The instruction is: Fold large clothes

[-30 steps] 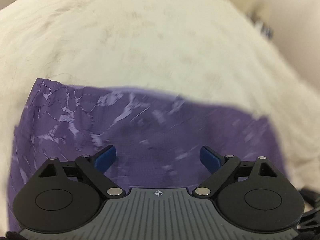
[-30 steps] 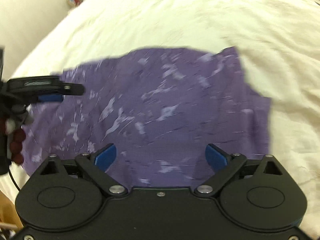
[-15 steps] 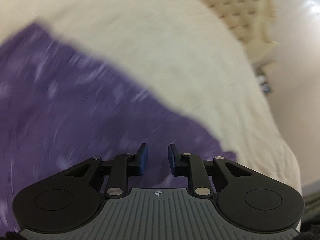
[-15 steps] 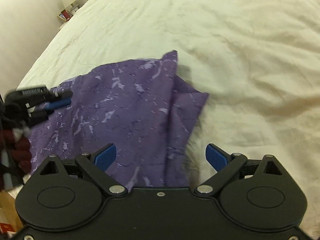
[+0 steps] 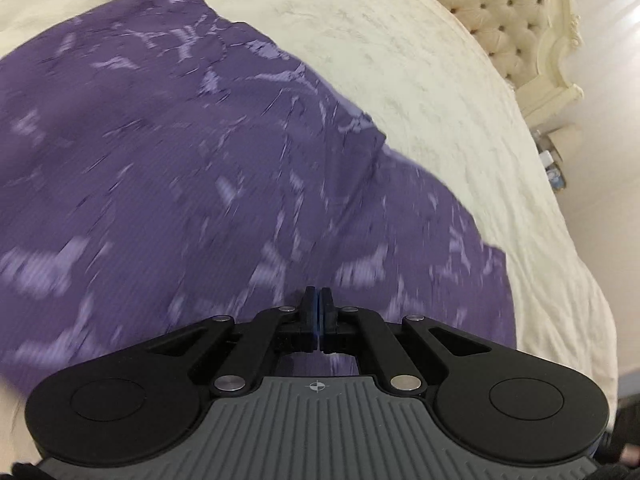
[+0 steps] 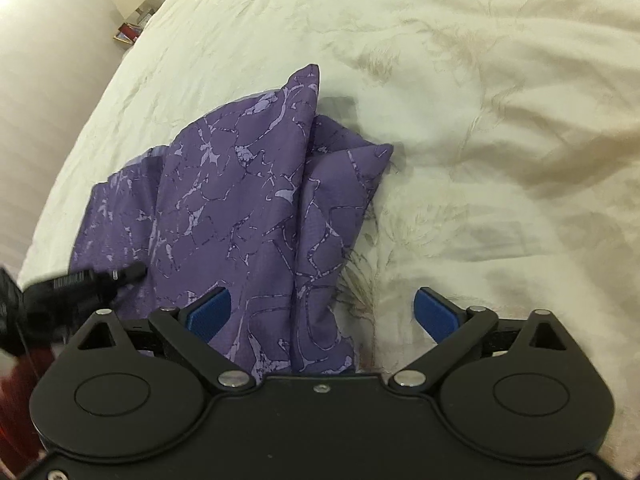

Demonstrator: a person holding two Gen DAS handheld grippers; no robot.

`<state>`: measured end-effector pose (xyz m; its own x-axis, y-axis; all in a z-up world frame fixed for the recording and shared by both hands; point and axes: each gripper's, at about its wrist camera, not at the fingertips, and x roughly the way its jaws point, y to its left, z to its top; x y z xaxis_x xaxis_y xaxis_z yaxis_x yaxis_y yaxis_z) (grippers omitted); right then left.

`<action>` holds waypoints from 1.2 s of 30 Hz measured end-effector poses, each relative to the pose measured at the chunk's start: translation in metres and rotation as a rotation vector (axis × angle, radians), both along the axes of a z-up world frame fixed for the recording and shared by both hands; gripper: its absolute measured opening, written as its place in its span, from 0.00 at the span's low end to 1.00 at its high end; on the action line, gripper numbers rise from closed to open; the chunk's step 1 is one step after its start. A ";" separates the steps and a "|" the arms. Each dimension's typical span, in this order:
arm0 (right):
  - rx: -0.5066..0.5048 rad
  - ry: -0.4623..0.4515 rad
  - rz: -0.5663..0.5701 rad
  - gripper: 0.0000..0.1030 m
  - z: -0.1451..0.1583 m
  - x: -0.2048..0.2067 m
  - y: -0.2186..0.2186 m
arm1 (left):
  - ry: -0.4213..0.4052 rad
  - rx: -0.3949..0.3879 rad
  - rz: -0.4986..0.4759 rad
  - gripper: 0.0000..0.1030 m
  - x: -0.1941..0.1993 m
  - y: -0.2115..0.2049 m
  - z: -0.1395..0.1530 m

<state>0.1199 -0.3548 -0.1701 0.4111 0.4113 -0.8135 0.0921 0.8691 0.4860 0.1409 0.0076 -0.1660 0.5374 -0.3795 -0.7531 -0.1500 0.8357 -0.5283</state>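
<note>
Looking down both wrist views at a purple marble-print garment lying partly folded on a cream bedspread.

Key relation: garment sits ahead of and under both tongs. Long axis in right wrist view runs from near edge below the tongs up to a pointed corner far off, leaning slightly right. Right-hand edge stacked in two or three overlapping pleats, not flat yet.

Left tongs: fully closed, blue pads pressed together. Cloth directly beneath and ahead of tips; whether any fabric is pinched between pads cannot be told, since tips meet right at the blurred cloth. Same tongs visible at left edge of right wrist view, tips on the garment's left side.

Right tongs: spread wide, holding nothing. Left pad over cloth, right pad over bare bedspread, so the garment's right edge falls between the pads.

Judgement: left tongs nearer a usable grip point, right tongs placed to close on the pleated right edge. Next fold likely across the long axis; risk of pleats shifting on soft bedding.

Room: tufted cream headboard at upper right of left view, pale wall, small lamp and clutter far left of right view.
</note>
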 end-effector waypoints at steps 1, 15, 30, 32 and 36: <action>0.012 0.005 0.006 0.98 -0.002 0.001 0.000 | -0.002 0.014 -0.012 0.02 -0.006 0.000 0.001; 0.157 0.073 -0.025 1.00 -0.046 0.025 0.004 | 0.023 0.122 -0.123 0.03 -0.034 -0.016 -0.006; 0.369 0.043 0.021 0.29 -0.006 0.029 0.007 | -0.017 0.158 -0.168 0.03 -0.050 -0.016 0.017; 0.379 0.027 0.042 0.29 0.011 0.031 0.010 | -0.054 0.203 -0.204 0.03 -0.063 -0.019 0.026; 0.345 0.003 0.097 0.29 0.036 0.038 0.027 | -0.053 0.241 -0.230 0.03 -0.066 -0.021 0.021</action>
